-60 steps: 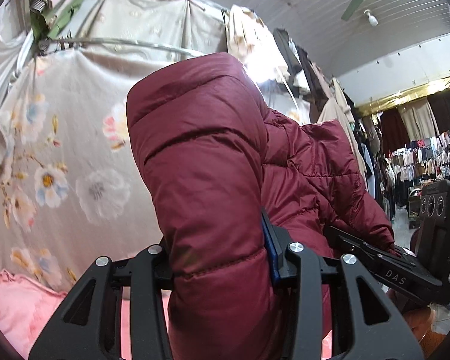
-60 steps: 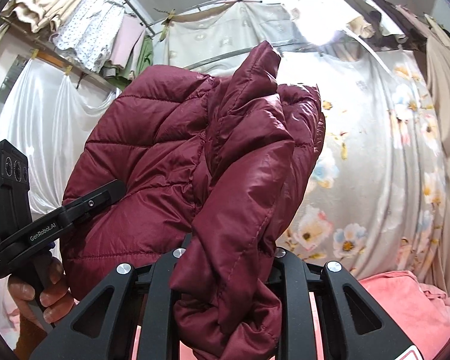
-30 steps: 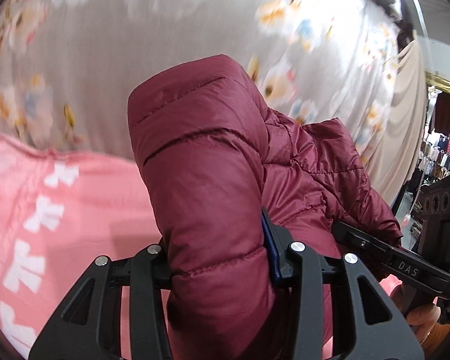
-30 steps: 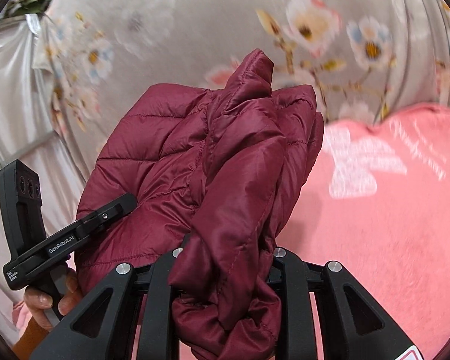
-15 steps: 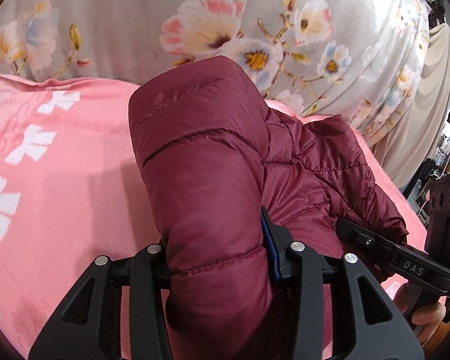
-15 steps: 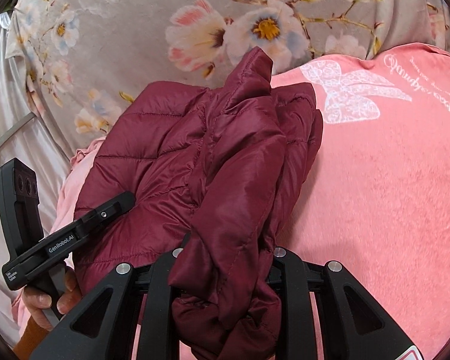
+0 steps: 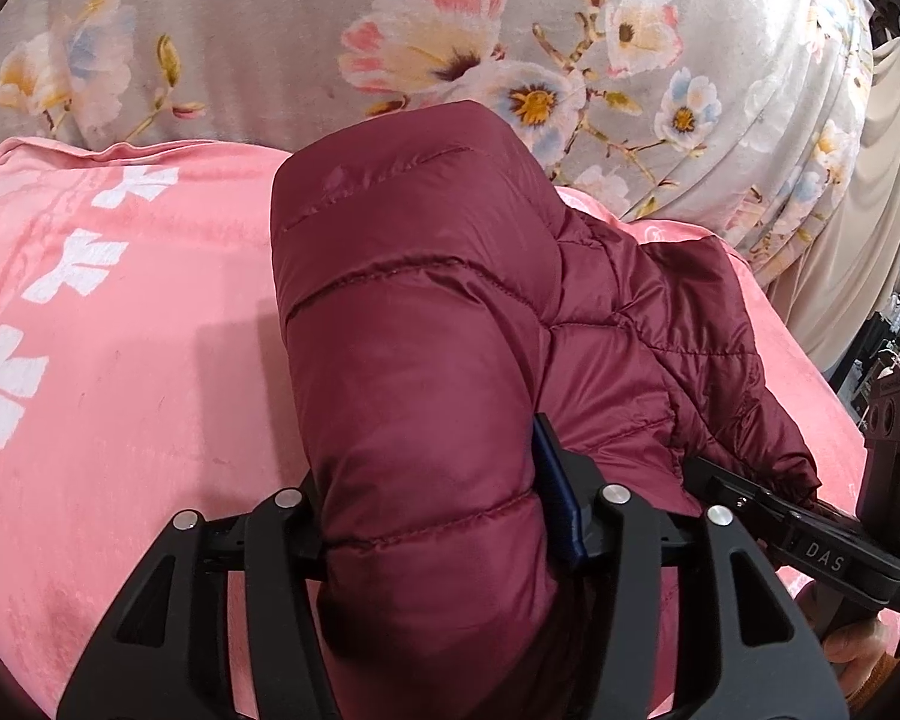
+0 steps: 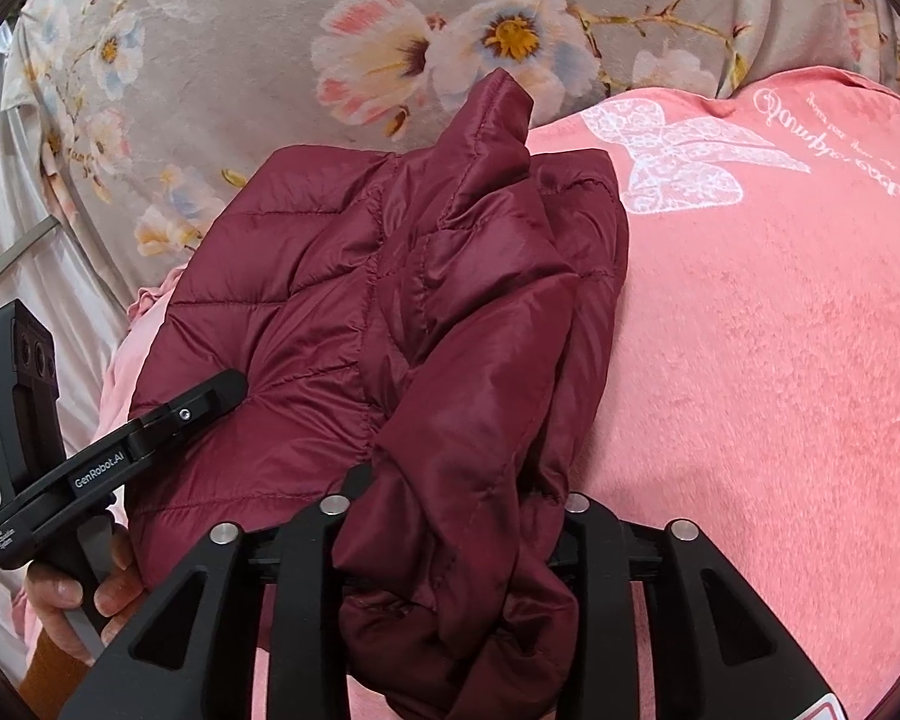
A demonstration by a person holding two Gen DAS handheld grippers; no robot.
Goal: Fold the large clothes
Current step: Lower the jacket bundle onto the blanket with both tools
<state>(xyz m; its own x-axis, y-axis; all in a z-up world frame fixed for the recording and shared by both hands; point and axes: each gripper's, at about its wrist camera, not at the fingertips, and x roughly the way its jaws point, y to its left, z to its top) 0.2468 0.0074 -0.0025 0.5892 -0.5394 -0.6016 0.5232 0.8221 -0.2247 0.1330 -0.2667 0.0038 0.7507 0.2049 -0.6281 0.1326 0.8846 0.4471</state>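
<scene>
A maroon quilted puffer jacket [image 7: 420,360] lies bunched on the pink blanket [image 7: 120,390]. My left gripper [image 7: 438,516] has a thick padded fold between its fingers. Its jaws are opening, and the fabric still fills the gap and touches the blue pad [image 7: 555,498]. In the right wrist view the jacket [image 8: 360,312] spreads left, with a twisted bundle of it inside my right gripper [image 8: 456,516]. Those jaws are opening too, the cloth still against both fingers. Each view shows the other gripper at the jacket's far edge: the right gripper [image 7: 810,540] and the left gripper [image 8: 120,456].
The pink blanket [image 8: 750,390] with white prints covers the surface under the jacket. A grey floral cloth [image 7: 270,30] hangs right behind it. A hand [image 8: 72,594] holds the left gripper's handle. Beige fabric [image 7: 858,210] hangs at the far right.
Both grippers came down with the jacket, from in front of the floral cloth to the pink blanket. In the last half second both pairs of jaws have widened a little around the fabric.
</scene>
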